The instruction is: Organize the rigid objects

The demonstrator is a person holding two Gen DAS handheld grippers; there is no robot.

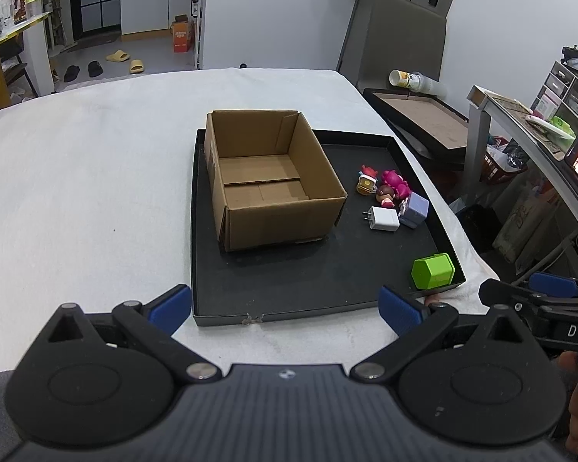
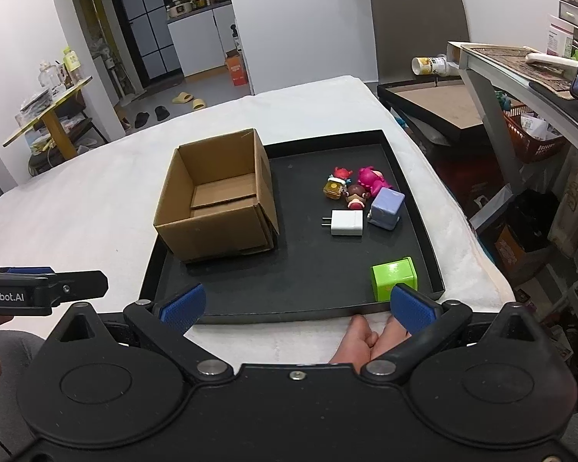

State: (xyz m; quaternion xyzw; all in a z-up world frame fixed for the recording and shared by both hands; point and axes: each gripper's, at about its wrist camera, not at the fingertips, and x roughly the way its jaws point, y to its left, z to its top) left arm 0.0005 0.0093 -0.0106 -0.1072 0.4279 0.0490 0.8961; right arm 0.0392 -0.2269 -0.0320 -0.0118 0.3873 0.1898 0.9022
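Note:
A black tray (image 1: pixel 289 288) (image 2: pixel 289 292) lies on a white-covered table. An open empty cardboard box (image 1: pixel 266 177) (image 2: pixel 219 200) stands on its left part. On its right part lie a white charger plug (image 1: pixel 383 218) (image 2: pixel 346 222), a purple cube (image 1: pixel 416 210) (image 2: pixel 387 206), a green cube (image 1: pixel 433 270) (image 2: pixel 394 277) and small toy figures (image 1: pixel 381 184) (image 2: pixel 356 184). My left gripper (image 1: pixel 285 310) is open and empty at the tray's near edge. My right gripper (image 2: pixel 296 304) is open and empty, its right finger just in front of the green cube.
A second black tray (image 1: pixel 420 119) (image 2: pixel 431 104) with a tipped cup (image 1: pixel 408 79) sits beyond the table's right edge. A grey desk (image 1: pixel 520 123) (image 2: pixel 520 77) with clutter stands at the right. The white table cover (image 1: pixel 96 192) extends left of the tray.

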